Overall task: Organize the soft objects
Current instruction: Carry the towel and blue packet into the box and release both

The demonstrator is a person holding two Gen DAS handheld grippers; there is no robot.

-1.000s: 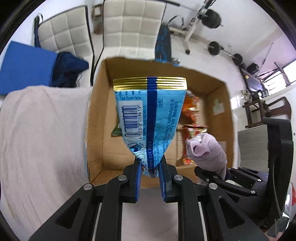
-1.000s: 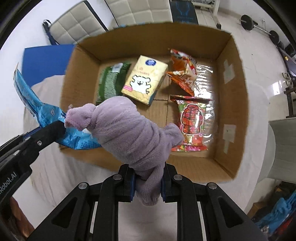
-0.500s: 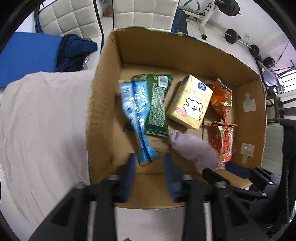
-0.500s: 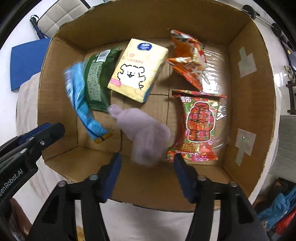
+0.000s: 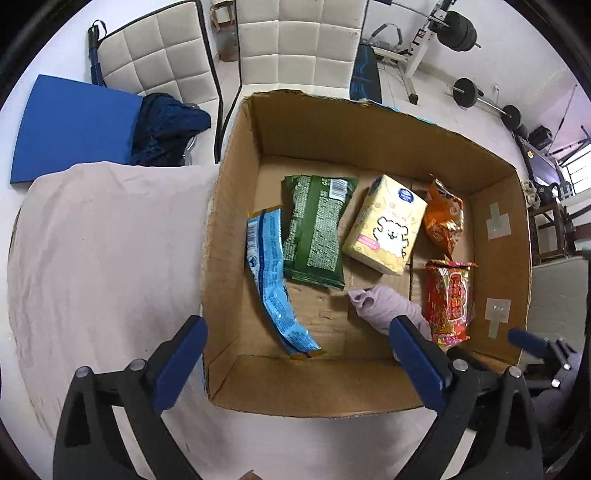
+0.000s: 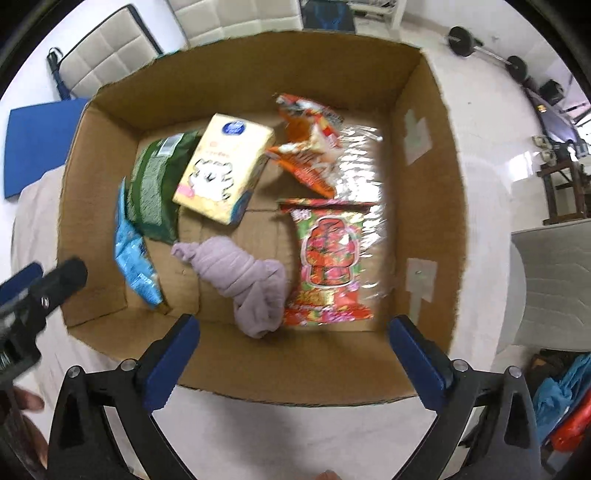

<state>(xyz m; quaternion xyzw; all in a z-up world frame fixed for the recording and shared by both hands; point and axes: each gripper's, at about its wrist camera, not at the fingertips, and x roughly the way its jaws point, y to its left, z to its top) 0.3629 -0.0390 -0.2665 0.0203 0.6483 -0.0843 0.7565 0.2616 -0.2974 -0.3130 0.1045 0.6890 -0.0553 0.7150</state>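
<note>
An open cardboard box holds several soft items. A blue snack packet lies at the box's left. A rolled lilac cloth lies near the front wall. Beside them lie a green packet, a yellow tissue pack, an orange packet and a red packet. My left gripper and right gripper are both open and empty above the box's front wall.
The box stands on a table with a pale cloth. Behind it are white padded chairs, a blue mat and gym weights. My left gripper's finger shows at the left of the right wrist view.
Both grippers opened wide and let go: the blue packet and the lilac cloth dropped into the box and now lie on its floor. Both grippers have pulled back slightly.
</note>
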